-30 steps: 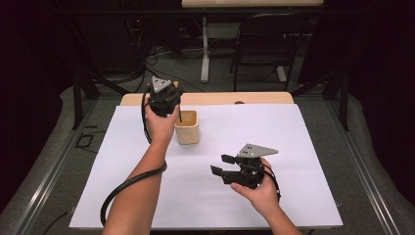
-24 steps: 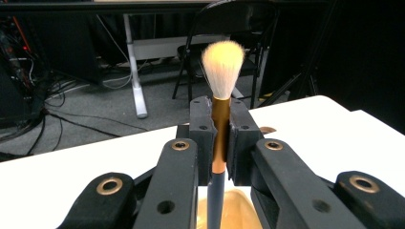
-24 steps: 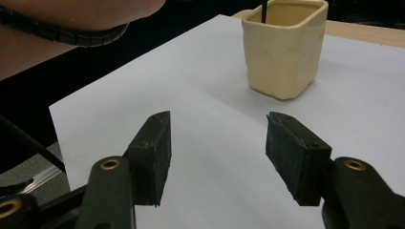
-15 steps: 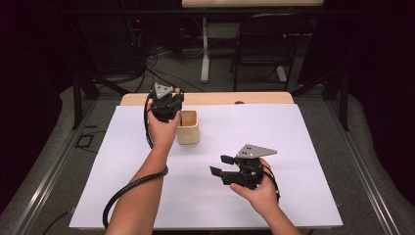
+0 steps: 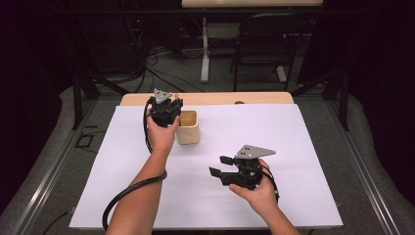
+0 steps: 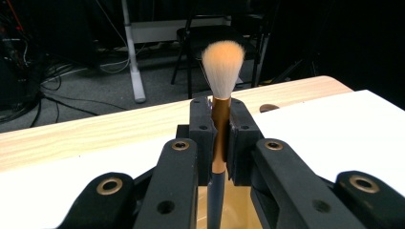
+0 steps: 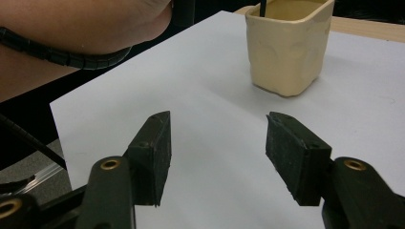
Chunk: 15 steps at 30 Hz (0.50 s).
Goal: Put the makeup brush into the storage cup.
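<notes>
A makeup brush with a peach-tipped white head and a copper ferrule stands upright in my left gripper, which is shut on its ferrule. Its dark handle runs down into a cream cup right below. In the high view the left gripper hovers over the cup's left rim. The same cup shows in the right gripper view, with a thin dark handle poking up from it. My right gripper is open with nothing between its jaws, low over the white sheet; in the high view the right gripper sits at front centre.
A white sheet covers most of the wooden table. A small dark hole marks the bare wooden strip at the back. A black chair and a desk leg stand beyond the table. The left forearm lies to the left of the cup.
The left gripper has drifted slightly toward the cup's left rim, still holding the brush. The right gripper has stayed in place and open.
</notes>
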Available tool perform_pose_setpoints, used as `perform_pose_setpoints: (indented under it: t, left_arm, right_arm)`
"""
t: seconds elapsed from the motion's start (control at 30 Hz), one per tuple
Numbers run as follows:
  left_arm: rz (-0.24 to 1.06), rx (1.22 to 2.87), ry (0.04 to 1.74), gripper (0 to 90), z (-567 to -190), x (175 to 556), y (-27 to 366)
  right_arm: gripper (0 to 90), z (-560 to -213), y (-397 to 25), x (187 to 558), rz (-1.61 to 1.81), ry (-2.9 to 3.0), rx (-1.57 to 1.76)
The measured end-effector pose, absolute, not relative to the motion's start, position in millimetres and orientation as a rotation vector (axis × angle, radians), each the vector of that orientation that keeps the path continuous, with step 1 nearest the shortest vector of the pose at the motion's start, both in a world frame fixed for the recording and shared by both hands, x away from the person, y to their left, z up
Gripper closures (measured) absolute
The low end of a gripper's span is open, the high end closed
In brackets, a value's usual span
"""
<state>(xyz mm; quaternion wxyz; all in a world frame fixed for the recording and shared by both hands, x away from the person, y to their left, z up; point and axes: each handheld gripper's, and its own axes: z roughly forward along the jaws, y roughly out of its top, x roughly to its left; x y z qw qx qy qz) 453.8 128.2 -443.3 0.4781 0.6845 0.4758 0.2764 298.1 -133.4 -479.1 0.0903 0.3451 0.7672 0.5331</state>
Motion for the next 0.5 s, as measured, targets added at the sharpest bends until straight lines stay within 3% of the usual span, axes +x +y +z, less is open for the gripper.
perform_pose_setpoints:
  t: [0.5]
  left_arm:
    - [0.669, 1.682, 1.174, 83.2, -452.8, 453.6, 129.1]
  right_arm:
    - [41.7, -479.0, -134.1, 298.3, 1.585, 2.279, 1.027]
